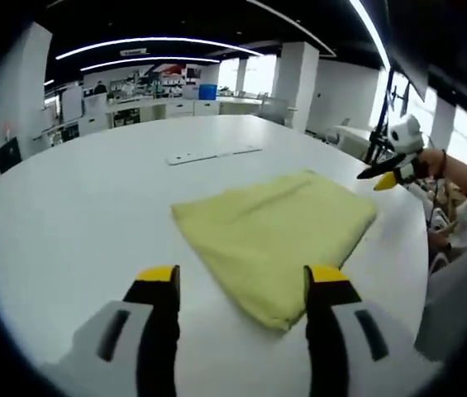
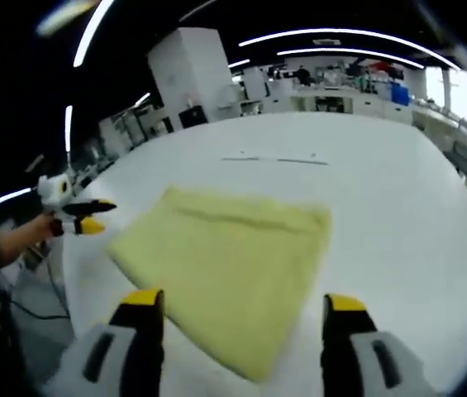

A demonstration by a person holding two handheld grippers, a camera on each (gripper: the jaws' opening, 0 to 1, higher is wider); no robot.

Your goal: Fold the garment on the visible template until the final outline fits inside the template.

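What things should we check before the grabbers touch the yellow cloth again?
1. Left gripper open and empty: ok, its jaws stand apart with nothing between them.
2. Right gripper open and empty: ok, jaws apart, held over the near corner of the cloth.
3. Yellow garment lying flat: ok, it lies folded on the white table in a neat four-sided shape.
4. Whole garment in sight: ok, all its edges show in the right gripper view.
5. Garment fits inside the template: cannot tell, no template outline can be made out around it.
6. Thin pale strip beyond the garment out of the way: ok, it lies apart from the cloth.
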